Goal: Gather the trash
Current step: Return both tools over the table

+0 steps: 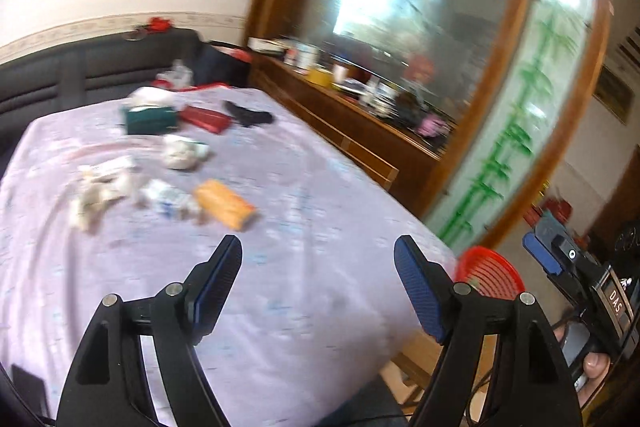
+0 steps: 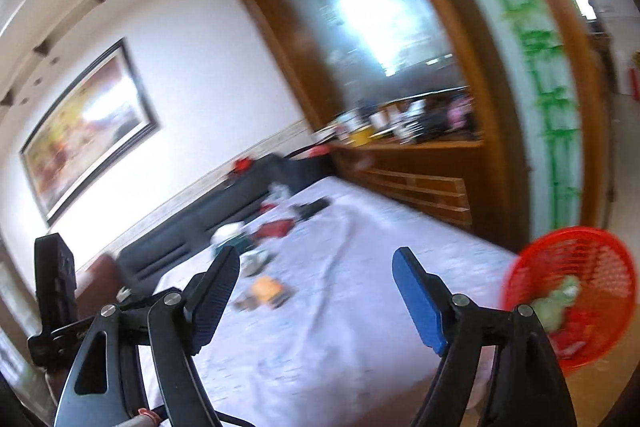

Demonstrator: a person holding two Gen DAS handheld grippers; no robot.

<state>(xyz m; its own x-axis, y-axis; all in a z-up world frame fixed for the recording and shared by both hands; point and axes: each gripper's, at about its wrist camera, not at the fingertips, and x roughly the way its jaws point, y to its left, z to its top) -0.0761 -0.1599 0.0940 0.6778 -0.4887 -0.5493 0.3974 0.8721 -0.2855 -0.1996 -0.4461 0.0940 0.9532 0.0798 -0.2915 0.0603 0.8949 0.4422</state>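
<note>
Over lilac cloth table point(image 1: 280, 287) | left gripper point(image 1: 318, 259), right gripper point(image 2: 316, 269) jaws spread; crumpled wrappers point(image 1: 172, 201) | round slatted red basket point(image 2: 576, 267)

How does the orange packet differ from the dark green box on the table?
The orange packet is bright orange and lies nearer the left gripper; the dark green box lies farther back. White tissue seems to stick out of the green box, while nothing shows on the packet. Both rest on the lilac tablecloth, untouched.
</note>
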